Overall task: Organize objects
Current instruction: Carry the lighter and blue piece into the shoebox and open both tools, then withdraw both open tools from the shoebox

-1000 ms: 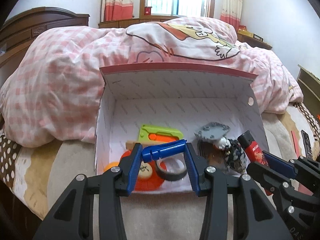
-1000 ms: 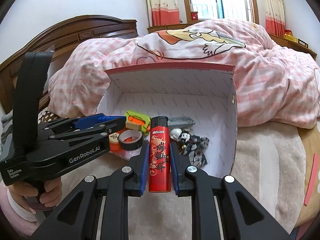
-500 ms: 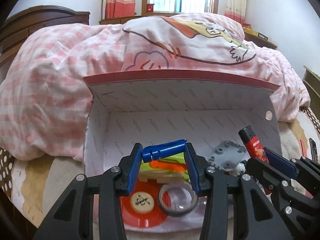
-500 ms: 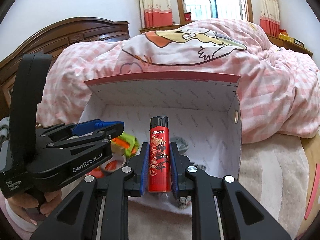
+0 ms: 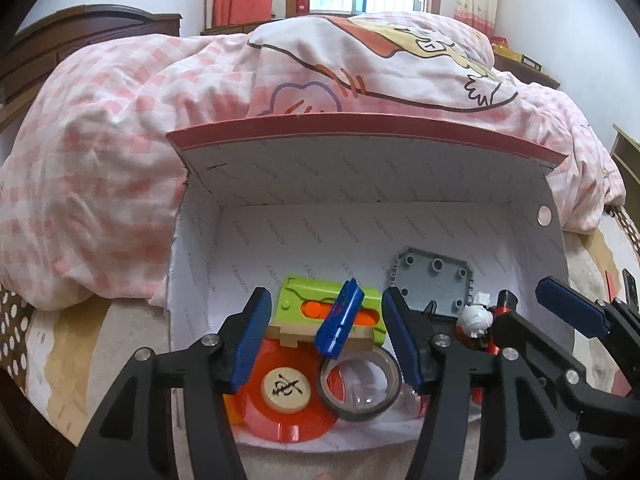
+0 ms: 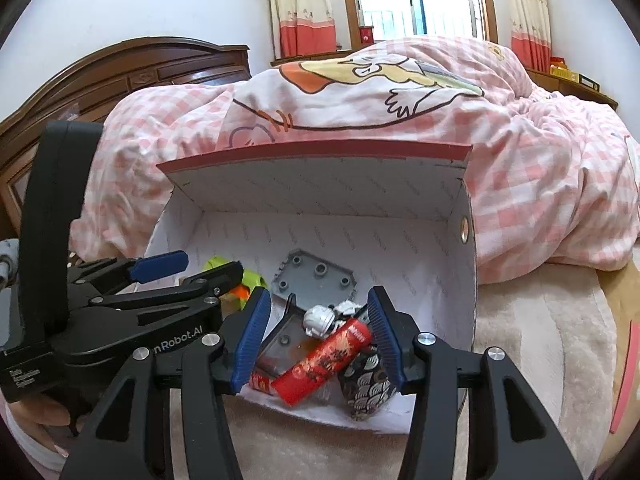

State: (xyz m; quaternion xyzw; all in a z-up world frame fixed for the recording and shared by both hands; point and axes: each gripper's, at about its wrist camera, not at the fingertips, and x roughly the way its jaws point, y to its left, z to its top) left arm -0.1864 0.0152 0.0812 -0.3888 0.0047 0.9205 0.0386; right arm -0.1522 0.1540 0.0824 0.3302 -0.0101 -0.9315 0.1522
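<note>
An open white box with a red rim point(image 5: 360, 128) point(image 6: 312, 152) stands on the bed. My left gripper point(image 5: 326, 340) is open over its left part; a blue clip point(image 5: 340, 324) sits loose between the fingers, tilted, above a green and orange toy point(image 5: 296, 292), an orange disc point(image 5: 280, 404) and a tape roll point(image 5: 360, 384). My right gripper point(image 6: 320, 340) is open over the box's right part. A red lighter point(image 6: 328, 360) lies slanted inside below it, on a grey plate point(image 6: 316, 276), beside a small toy figure point(image 6: 320, 318) and a patterned lighter point(image 6: 368, 384).
A pink checked quilt point(image 5: 100, 160) is heaped behind and around the box. A beige blanket point(image 6: 540, 340) covers the bed in front and to the right. A dark wooden headboard point(image 6: 120, 76) stands at the left. A window with curtains point(image 6: 416, 0) is at the back.
Both grippers have opened. The blue clip has come free and tilted between the left fingers. The red lighter has dropped from the right gripper into the box. Both grippers moved closer over the box.
</note>
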